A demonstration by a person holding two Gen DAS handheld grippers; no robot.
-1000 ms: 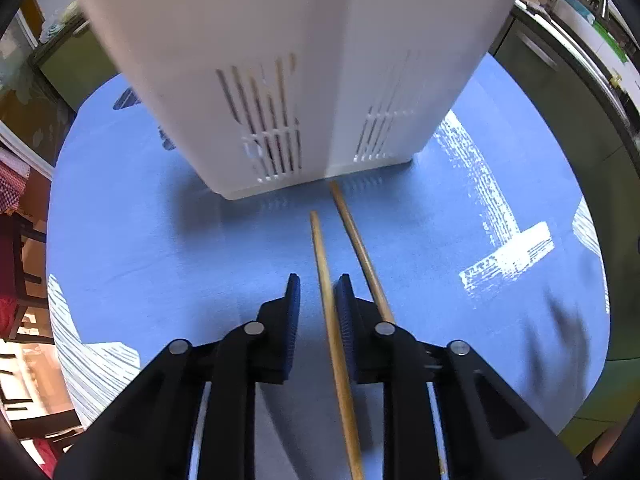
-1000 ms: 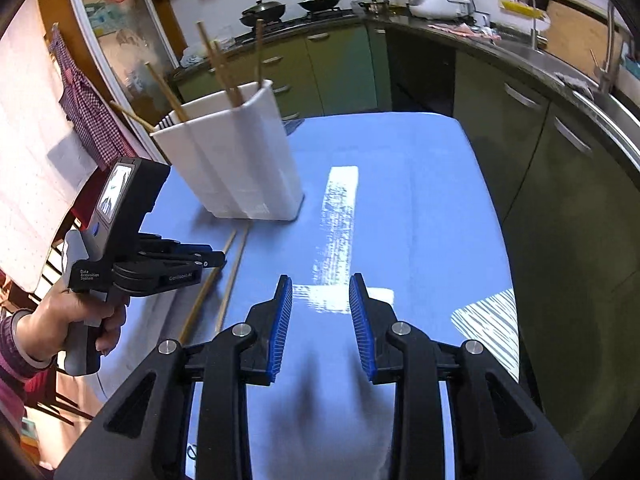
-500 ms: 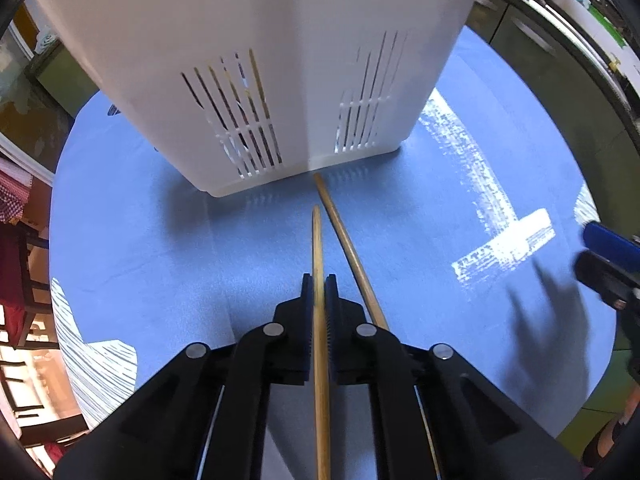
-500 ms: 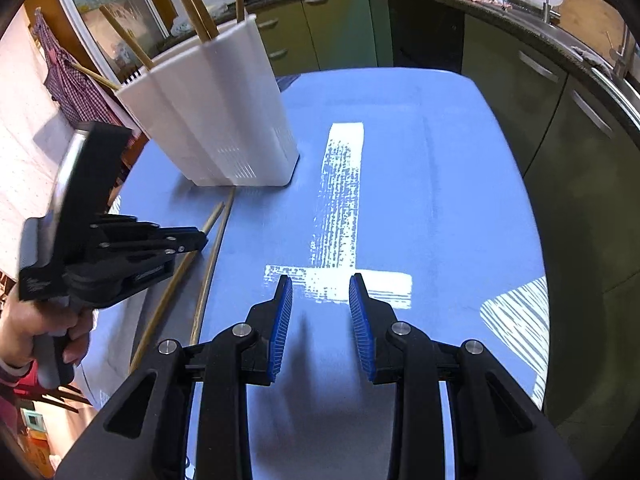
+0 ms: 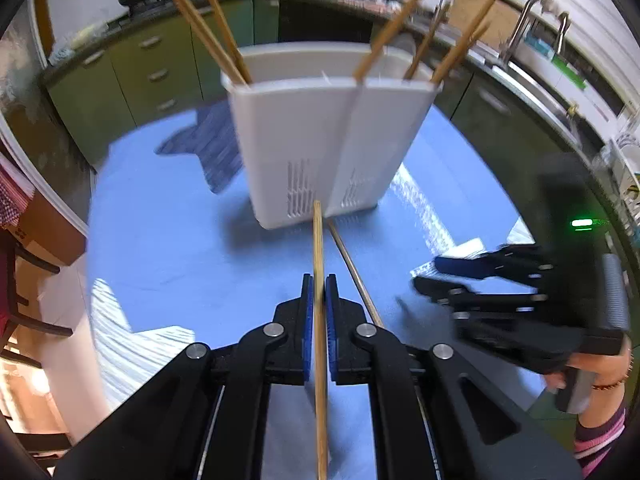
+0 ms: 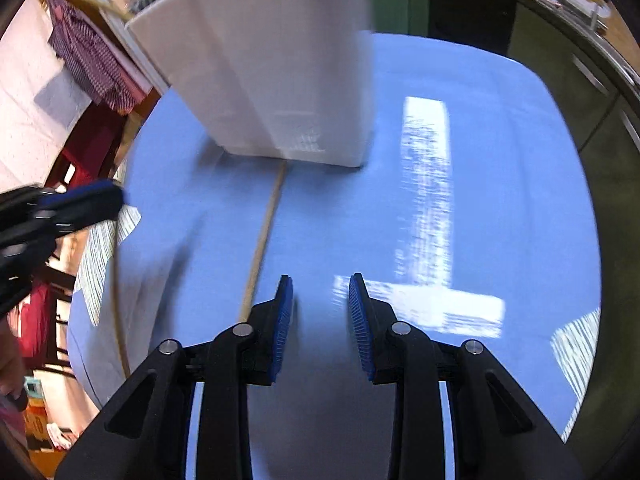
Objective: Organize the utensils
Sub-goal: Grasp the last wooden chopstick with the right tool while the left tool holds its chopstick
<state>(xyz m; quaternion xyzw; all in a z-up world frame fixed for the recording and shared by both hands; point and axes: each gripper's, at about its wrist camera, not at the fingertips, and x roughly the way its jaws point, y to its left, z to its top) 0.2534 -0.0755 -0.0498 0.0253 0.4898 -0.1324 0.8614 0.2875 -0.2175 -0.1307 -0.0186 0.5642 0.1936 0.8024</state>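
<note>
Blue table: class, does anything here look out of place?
Yes. One chopstick lies loose on the blue table before the white holder, while the others stand inside it. The left gripper holds another chopstick.

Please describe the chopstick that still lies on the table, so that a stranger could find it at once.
Find the white utensil holder on the blue table. One wooden chopstick lies flat on the cloth, running out from the holder's base. Unlike it, the other chopstick is gripped in the left tongs, and the rest stand inside the holder.
</note>
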